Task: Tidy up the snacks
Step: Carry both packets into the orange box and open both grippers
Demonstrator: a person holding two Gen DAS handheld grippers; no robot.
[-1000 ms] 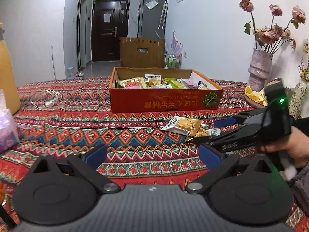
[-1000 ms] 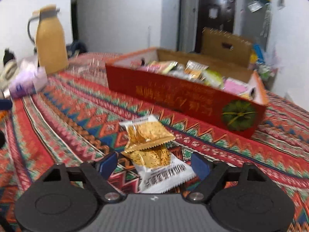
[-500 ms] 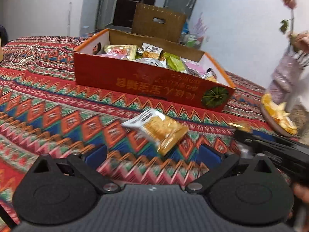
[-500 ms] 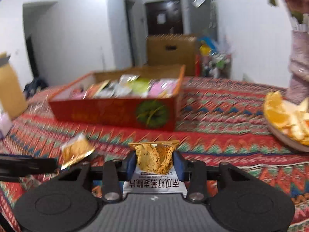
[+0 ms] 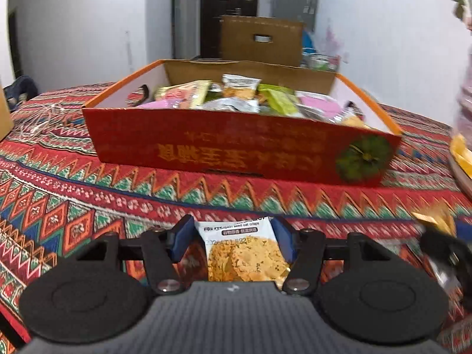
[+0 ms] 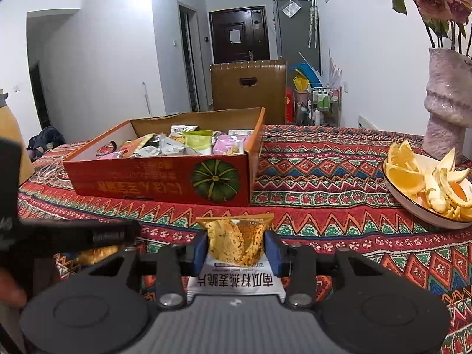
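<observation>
A red cardboard box (image 5: 236, 153) (image 6: 147, 183) full of snack packets stands on the patterned tablecloth. In the left wrist view, a white crisp packet (image 5: 242, 253) lies flat on the cloth between the blue pads of my left gripper (image 5: 233, 236). Its jaws are closing around the packet, which is not squeezed. My right gripper (image 6: 236, 244) is shut on a second crisp packet (image 6: 236, 242), which is bent between the pads and held off the cloth. The left gripper (image 6: 88, 236) shows as a dark shape low on the left of the right wrist view.
A plate (image 6: 413, 203) of orange pieces sits at the right, with a pink vase (image 6: 448, 109) of dried flowers behind it. A tan jug (image 6: 11, 147) stands at the far left. A white cable (image 5: 35, 118) lies left of the box.
My left gripper came forward and down over the loose crisp packet and its jaws narrowed around it. The right gripper shut on its packet a second ago, swung right, then kept still.
</observation>
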